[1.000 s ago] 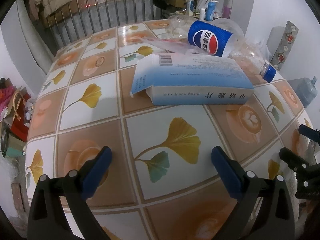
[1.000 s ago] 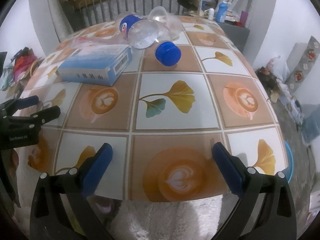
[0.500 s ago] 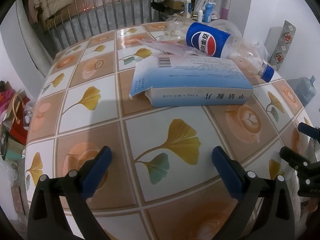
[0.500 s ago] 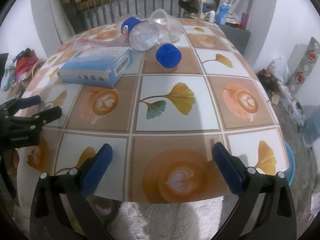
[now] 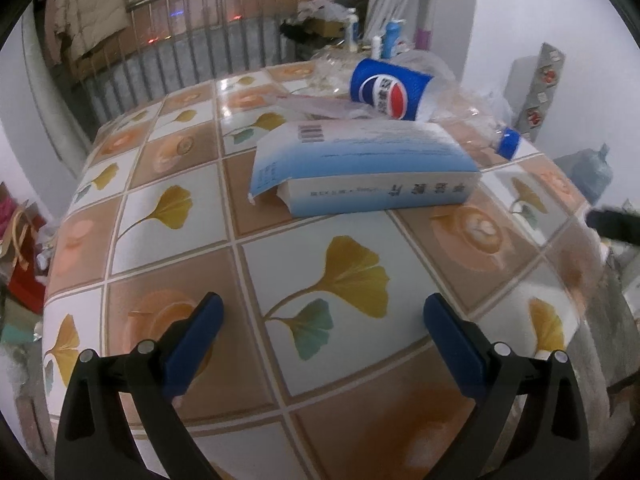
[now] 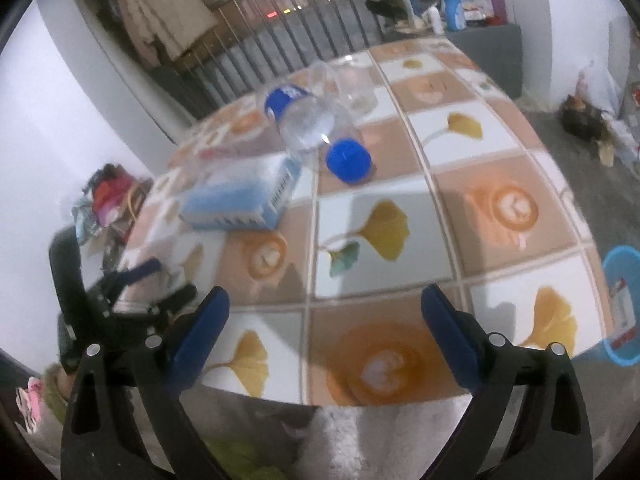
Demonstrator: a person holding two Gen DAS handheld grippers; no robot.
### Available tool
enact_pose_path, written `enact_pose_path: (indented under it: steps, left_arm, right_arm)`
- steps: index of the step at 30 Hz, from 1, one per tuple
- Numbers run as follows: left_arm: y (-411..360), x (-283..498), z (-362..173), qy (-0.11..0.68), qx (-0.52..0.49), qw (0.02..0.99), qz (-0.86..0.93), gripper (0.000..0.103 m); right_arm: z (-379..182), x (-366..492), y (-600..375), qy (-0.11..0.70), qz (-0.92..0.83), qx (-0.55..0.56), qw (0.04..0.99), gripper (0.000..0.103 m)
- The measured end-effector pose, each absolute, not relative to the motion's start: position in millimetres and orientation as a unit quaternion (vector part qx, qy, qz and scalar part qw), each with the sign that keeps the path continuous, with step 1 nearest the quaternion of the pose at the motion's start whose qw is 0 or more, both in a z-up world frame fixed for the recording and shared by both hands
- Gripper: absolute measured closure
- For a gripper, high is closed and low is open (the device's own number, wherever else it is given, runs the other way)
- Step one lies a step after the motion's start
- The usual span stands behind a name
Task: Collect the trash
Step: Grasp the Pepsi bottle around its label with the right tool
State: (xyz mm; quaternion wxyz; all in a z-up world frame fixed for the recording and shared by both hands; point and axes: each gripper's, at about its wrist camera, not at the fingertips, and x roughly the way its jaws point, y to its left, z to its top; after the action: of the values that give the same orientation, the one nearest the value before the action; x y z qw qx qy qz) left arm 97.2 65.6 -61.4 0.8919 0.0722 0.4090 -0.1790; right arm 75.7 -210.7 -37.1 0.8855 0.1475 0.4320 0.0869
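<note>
A blue and white carton lies on its side on the tiled table, one end flap open. Behind it lies an empty Pepsi bottle with a blue cap, beside crumpled clear plastic. My left gripper is open and empty, short of the carton. In the right wrist view the carton, bottle, its cap and a clear plastic cup lie further off. My right gripper is open and empty over the table's near edge.
A metal railing runs behind the table. A blue basin sits on the floor at the right. Bags and clutter lie on the floor at the left. The left gripper shows in the right wrist view.
The left gripper has moved slightly nearer the carton. The right gripper has swung and tilted, so its view is blurred and the table appears rotated.
</note>
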Motion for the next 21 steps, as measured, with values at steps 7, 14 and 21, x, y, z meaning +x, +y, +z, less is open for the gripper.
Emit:
enact_pose_path:
  steps: [7,14,21]
  left_arm:
    - [85.0,94.1,-35.2,0.356,0.001,0.911,-0.208,0.004]
    - [95.6,101.3,-20.4,0.329,-0.05,0.914,-0.233,0.005]
    - [92.8,103.2,-18.4,0.308,-0.084,0.906,-0.277,0.005]
  right_arm:
    - [-9.0,101.2,-202.7,0.412,0.108,0.122,0.897,0.018]
    - [20.1,156.8,-189.5,0.403,0.125,0.071,0.904,0.021]
    - [17.8,233.8,-166.3,0.447,0.143,0.02,0.883,0.028]
